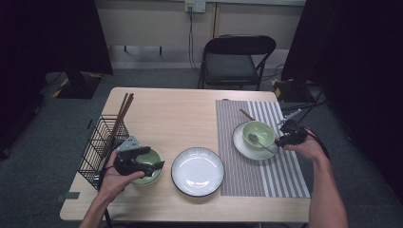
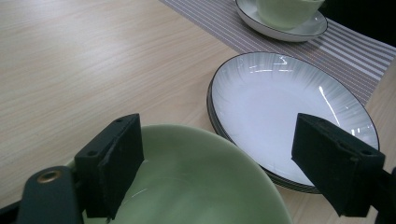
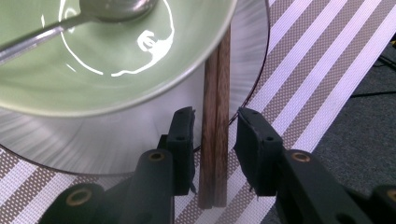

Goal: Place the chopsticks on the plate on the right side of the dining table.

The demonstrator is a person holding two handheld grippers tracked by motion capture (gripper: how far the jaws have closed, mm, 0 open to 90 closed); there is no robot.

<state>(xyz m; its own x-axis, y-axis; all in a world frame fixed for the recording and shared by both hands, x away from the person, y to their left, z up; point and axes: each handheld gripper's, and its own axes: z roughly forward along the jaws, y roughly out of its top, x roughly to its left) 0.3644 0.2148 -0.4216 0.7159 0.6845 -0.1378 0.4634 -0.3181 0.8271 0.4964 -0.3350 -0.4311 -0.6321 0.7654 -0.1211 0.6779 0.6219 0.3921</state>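
Chopsticks (image 3: 215,116) lie between the parted jaws of my right hand-held gripper (image 3: 215,140), long axis running straight ahead under the green bowl (image 3: 107,51); my left hand-held gripper (image 2: 219,158), also apart, straddles another bowl's (image 2: 196,186) rim.

The tongs (image 2: 219,163) stand wide apart over a green bowl (image 2: 196,186), beside a white plate (image 2: 275,93) on the wooden tabletop (image 2: 70,60); a striped placemat (image 2: 345,51) lies beyond
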